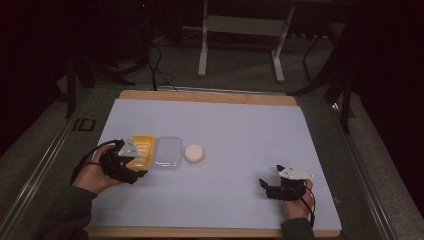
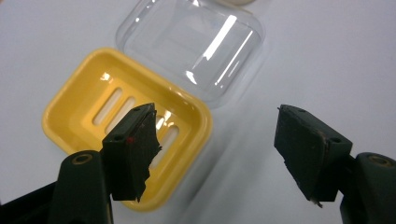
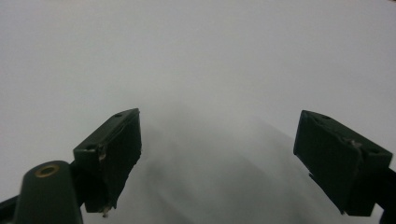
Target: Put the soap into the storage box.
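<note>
From my high view, the left hand-held gripper (image 1: 131, 159) covers the near-left corner of the yellow slotted plastic soap dish (image 1: 143, 148). In my left gripper view, the round cream soap bar (image 2: 237, 2) is cut off by the top edge.

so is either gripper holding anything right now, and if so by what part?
Nothing is held. The left gripper is open over the yellow soap dish, jaws apart with no contact. The right gripper is open above the bare white mat.
</note>
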Tool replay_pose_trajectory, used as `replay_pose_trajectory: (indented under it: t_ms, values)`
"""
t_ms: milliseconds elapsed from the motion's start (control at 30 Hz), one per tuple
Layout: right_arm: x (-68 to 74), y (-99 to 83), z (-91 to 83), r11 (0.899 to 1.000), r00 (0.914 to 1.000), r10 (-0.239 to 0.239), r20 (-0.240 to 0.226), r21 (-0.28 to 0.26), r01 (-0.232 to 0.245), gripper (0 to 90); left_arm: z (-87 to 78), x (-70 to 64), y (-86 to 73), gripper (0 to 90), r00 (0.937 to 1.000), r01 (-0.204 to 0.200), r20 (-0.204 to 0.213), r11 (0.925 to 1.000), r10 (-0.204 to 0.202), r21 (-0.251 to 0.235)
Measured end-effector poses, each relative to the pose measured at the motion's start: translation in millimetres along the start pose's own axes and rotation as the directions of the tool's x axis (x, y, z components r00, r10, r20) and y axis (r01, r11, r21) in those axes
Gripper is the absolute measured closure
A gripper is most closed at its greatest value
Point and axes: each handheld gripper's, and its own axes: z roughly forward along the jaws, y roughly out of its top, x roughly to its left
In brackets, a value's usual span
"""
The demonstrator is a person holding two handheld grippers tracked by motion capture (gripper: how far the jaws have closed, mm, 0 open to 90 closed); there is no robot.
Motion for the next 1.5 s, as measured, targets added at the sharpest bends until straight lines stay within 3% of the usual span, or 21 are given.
replay_pose_trajectory:
  t_ms: [433, 667, 1133, 1500]
  values:
    - [-0.6, -0.3, -0.9, 1.000, 1.0000, 0.005, -0.004, -0.008, -0.005, 14.9, 15.6, 11.4, 32.7, 29.4, 0.9980, -0.056, 0.029, 0.9984, 0.056, 0.003]
    - [-0.5, -0.4, -1.1, 1.000, 1.0000, 0.004, -0.004, -0.010, -0.004, 14.9, 23.7, 12.1, 45.6, 27.9, 0.9934, -0.091, 0.068, 0.9955, 0.093, -0.024]
    - [-0.8, -0.8, -1.9, 1.000, 1.0000, 0.005, -0.006, -0.020, -0.005, 14.9, 40.6, 15.2, 63.8, 26.4, 0.9895, -0.116, 0.085, 0.9932, 0.116, -0.015]
    - [-0.9, -0.9, -2.2, 1.000, 1.0000, 0.005, -0.006, -0.022, -0.005, 14.9, 48.1, 18.8, 72.8, 24.7, 0.9908, -0.091, 0.097, 0.9950, 0.094, -0.041]
